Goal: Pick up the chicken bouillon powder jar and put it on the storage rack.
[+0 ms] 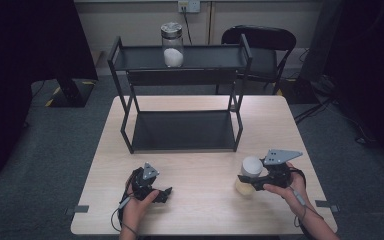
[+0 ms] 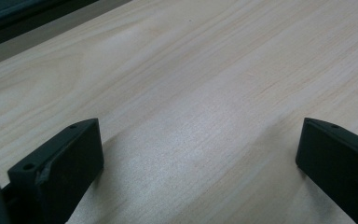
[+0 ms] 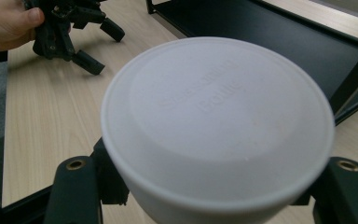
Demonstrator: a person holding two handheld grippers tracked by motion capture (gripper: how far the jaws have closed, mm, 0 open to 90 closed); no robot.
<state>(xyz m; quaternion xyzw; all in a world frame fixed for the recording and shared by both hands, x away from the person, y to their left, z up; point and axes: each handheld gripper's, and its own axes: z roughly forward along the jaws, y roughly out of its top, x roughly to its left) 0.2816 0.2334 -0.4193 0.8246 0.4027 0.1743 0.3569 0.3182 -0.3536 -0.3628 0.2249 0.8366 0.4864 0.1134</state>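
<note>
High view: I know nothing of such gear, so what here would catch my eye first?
Probably the white-lidded jar clamped in the right gripper near the table's front right. Next, the black two-tier shelf at the back, with a glass jar of white powder on its top level. The left gripper rests open, front left.

left claw (image 1: 166,194): jaws apart | right claw (image 1: 245,182): clamped, gripping

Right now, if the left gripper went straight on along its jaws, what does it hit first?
Probably the table. The left gripper is open with nothing between the jaws, angled down at bare wood. The black shelf rack lies farther off; depth is unclear.
</note>
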